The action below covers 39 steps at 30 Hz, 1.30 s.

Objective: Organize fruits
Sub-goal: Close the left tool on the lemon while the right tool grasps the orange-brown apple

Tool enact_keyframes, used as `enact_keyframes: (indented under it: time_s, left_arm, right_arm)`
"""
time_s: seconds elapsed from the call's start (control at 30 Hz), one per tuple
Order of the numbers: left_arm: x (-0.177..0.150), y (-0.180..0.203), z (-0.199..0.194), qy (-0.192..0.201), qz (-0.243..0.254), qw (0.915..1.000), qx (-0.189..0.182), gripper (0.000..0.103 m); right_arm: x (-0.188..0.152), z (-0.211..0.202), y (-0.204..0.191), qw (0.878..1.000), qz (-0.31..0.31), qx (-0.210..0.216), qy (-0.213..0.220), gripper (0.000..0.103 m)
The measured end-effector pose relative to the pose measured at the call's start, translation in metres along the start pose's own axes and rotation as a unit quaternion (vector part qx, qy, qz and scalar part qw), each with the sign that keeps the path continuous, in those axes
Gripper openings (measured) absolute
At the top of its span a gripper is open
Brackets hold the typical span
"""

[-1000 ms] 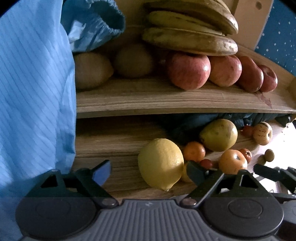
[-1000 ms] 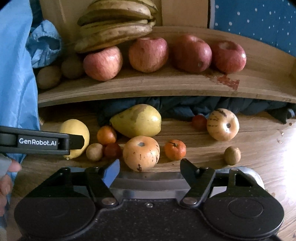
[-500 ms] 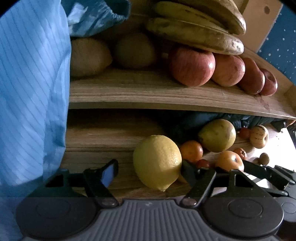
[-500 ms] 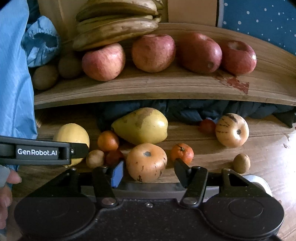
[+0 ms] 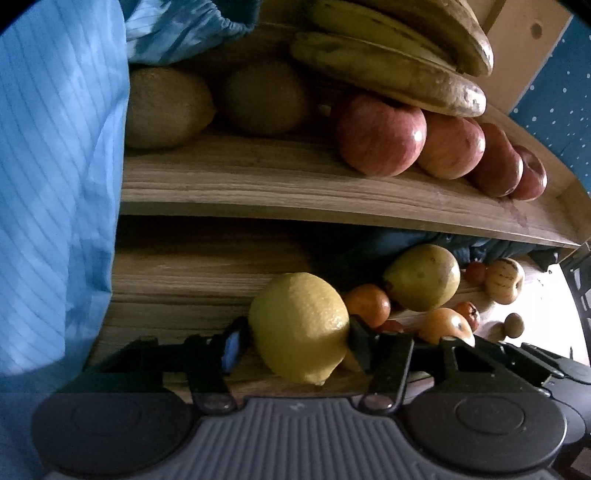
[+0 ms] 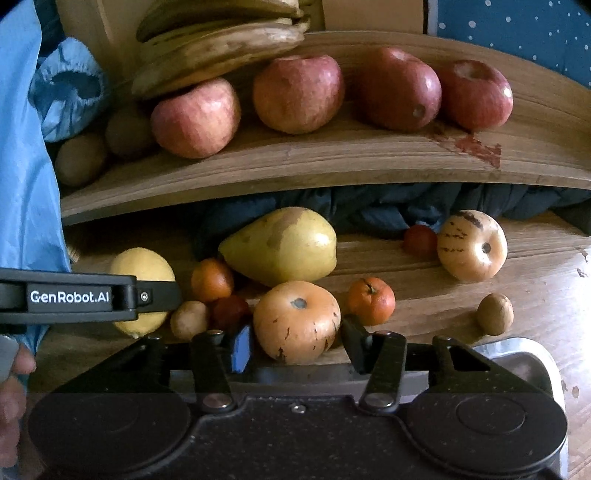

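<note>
A yellow, dimpled lemon (image 5: pixel 299 326) sits between black tongs (image 5: pixel 295 341) whose left pad is blue, beside small orange tangerines (image 6: pixel 371 301) and a yellow-green pear (image 6: pixel 282 245) with a brown blotch. One round fruit (image 6: pixel 295 321) is pale orange with dark flecks, and another (image 6: pixel 471 245) is cream with dark brown dashes. On the brown wood-grain shelf (image 6: pixel 295 162), which bears a reddish stain, lie red and pink-streaked apples (image 6: pixel 299 94) under brown-spotted yellow bananas (image 6: pixel 218 55); a light blue, finely striped sleeve (image 5: pixel 55 166) and a dark blue, white-dotted wall (image 6: pixel 517 33) frame them.
</note>
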State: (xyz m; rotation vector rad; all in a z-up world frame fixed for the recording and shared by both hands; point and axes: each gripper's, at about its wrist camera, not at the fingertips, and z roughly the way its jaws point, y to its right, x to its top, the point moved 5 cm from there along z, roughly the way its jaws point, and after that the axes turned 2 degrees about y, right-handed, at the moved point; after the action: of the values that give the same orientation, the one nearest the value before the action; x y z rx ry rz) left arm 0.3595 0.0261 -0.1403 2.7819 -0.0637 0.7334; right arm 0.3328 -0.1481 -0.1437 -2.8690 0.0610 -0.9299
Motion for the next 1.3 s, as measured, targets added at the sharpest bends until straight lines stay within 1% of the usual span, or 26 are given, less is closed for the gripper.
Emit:
enact_keyframes:
  time_s: [0.03, 0.23, 0.43, 0.7, 1.03, 1.3]
  left_arm:
    - [-0.001, -0.001, 0.000, 0.000, 0.000, 1.0000, 0.001, 0.061]
    - [-0.004, -0.001, 0.000, 0.001, -0.009, 1.0000, 0.002, 0.060]
    - [-0.008, -0.003, -0.006, -0.002, -0.014, 0.9999, 0.006, 0.060]
    - [-0.016, -0.003, -0.024, 0.007, -0.017, 0.9998, -0.001, 0.060]
    - [-0.033, 0.006, -0.053, 0.017, -0.007, 0.9997, -0.014, 0.060]
    - [-0.058, 0.018, -0.071, 0.024, 0.005, 0.9995, -0.021, 0.060]
  right_arm:
    - [0.000, 0.000, 0.000, 1.000, 0.000, 0.000, 0.000, 0.050]
    - [0.001, 0.001, 0.002, 1.000, 0.003, 0.002, 0.002, 0.050]
    - [0.000, -0.008, 0.002, 1.000, -0.003, 0.011, 0.009, 0.049]
    - [-0.003, -0.020, 0.001, 0.999, -0.010, 0.029, 0.019, 0.049]
    - [-0.015, -0.060, -0.002, 0.998, -0.020, 0.045, 0.038, 0.049]
    - [-0.039, -0.090, -0.003, 0.996, -0.045, 0.061, 0.037, 0.049]
